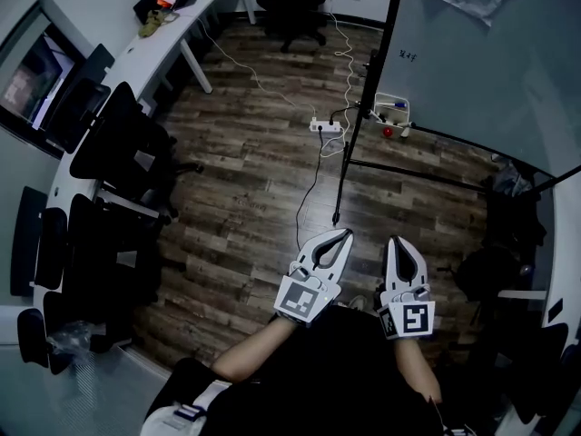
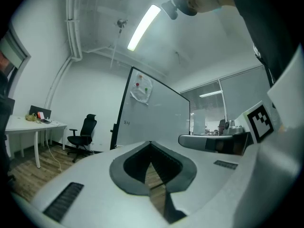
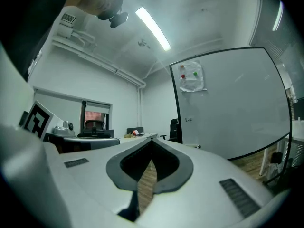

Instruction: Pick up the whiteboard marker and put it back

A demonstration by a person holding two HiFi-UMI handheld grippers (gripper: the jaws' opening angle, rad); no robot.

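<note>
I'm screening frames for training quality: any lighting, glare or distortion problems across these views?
Head view: dim and bluish, office chairs nearly black, their detail lost. Left gripper view: ceiling light blown out, dark round fisheye border. Right gripper view: same glare from the light, whiteboard frame strongly curved.

Floor: dark wood planks (image 1: 245, 180), white power strip (image 1: 327, 126) far centre.
Left: long white surface (image 1: 136, 57), black chairs (image 1: 118, 143).
Right: whiteboard (image 1: 472, 71) on black stand.
Light: ceiling tube (image 2: 142, 25), lit.
</note>
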